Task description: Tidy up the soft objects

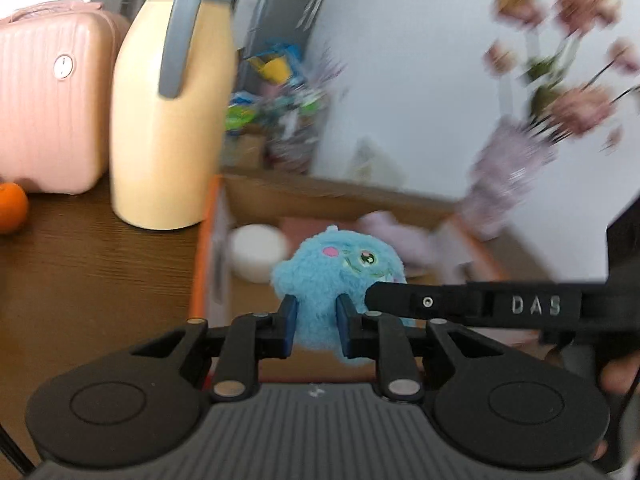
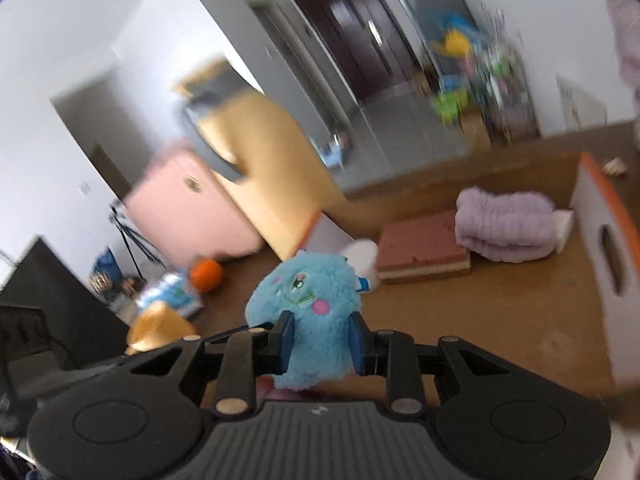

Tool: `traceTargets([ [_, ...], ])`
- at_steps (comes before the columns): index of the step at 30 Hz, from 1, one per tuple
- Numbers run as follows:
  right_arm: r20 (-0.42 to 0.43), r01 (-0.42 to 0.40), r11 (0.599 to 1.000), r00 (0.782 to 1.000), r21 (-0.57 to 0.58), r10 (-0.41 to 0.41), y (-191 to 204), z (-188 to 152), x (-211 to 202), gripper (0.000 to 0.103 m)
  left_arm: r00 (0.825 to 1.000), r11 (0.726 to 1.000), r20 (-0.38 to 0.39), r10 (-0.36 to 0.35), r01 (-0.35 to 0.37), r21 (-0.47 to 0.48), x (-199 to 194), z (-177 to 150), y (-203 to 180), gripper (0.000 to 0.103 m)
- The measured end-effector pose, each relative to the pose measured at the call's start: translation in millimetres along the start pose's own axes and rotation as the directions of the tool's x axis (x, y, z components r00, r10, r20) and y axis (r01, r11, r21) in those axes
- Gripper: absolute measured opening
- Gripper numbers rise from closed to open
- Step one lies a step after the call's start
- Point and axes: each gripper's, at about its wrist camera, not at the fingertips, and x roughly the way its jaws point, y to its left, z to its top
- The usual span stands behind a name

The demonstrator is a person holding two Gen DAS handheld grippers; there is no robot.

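Note:
A fluffy blue plush monster [image 1: 340, 272] is held by both grippers at once above an open cardboard box [image 1: 208, 248] with orange edges. My left gripper [image 1: 317, 320] is shut on the plush's lower body. The right gripper's black finger [image 1: 420, 302] reaches in from the right and touches the plush. In the right wrist view my right gripper [image 2: 322, 340] is shut on the same plush [image 2: 308, 300]. Inside the box [image 2: 604, 216] lie a folded lilac towel [image 2: 504, 228], a brown sponge block [image 2: 424, 248] and a white round object [image 2: 364, 256].
A tall yellow jug [image 1: 172, 112] with a grey handle and a pink case [image 1: 52, 96] stand on the brown table [image 1: 96, 280] left of the box. An orange [image 1: 12, 208] lies at the far left. A vase of pink flowers [image 1: 516, 172] stands behind the box at right.

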Motion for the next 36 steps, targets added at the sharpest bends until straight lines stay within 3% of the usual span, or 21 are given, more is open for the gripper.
traceTargets([
  [5, -0.165, 0.013, 0.998, 0.986, 0.064, -0.002, -29, 30, 85, 0.022, 0.996, 0.988, -0.040, 0.085, -0.079, 0.131, 35, -5, 8, 0.020],
  [7, -0.214, 0.026, 0.995, 0.977, 0.092, -0.006, -40, 31, 108, 0.022, 0.993, 0.973, 0.009, 0.116, -0.116, 0.199, 32, -9, 6, 0.022],
  [10, -0.223, 0.092, 0.994, 0.972, 0.064, -0.076, -42, 25, 123, 0.023, 0.995, 0.977, 0.028, 0.097, -0.100, 0.190, 25, -6, 10, 0.023],
  [17, -0.219, 0.111, 0.994, 0.970, -0.003, -0.109, -27, 18, 119, 0.023, 0.988, 0.971, 0.055, 0.146, -0.153, 0.184, 10, 1, 15, 0.034],
  [21, -0.156, 0.161, 0.985, 0.973, -0.067, -0.170, -18, 30, 81, 0.028, 0.982, 0.969, 0.093, 0.167, -0.180, 0.170, -18, 1, 10, 0.039],
  [25, -0.045, 0.241, 0.959, 0.967, -0.147, -0.250, -6, 35, 17, 0.038, 0.968, 0.969, 0.188, 0.165, -0.195, 0.150, -65, -6, -2, 0.054],
  [26, -0.013, 0.269, 0.950, 0.962, -0.160, -0.274, -4, 35, -1, 0.045, 0.963, 0.969, 0.215, 0.164, -0.198, 0.147, -75, -10, -6, 0.058],
  [28, 0.064, 0.323, 0.926, 0.946, -0.194, -0.317, 1, 27, -40, 0.070, 0.944, 0.970, 0.291, 0.157, -0.203, 0.136, -99, -24, -12, 0.078],
  [30, 0.148, 0.370, 0.900, 0.927, -0.229, -0.343, 6, 10, -74, 0.085, 0.912, 0.977, 0.385, 0.143, -0.193, 0.094, -122, -44, -16, 0.084],
  [33, 0.301, 0.433, 0.864, 0.885, -0.258, -0.354, 11, -26, -120, 0.090, 0.876, 0.973, 0.456, 0.158, -0.216, 0.078, -142, -72, -25, 0.088],
  [36, 0.416, 0.485, 0.833, 0.838, -0.268, -0.354, 14, -62, -151, 0.092, 0.862, 0.965, 0.477, 0.170, -0.244, 0.097, -157, -95, -36, 0.090],
])
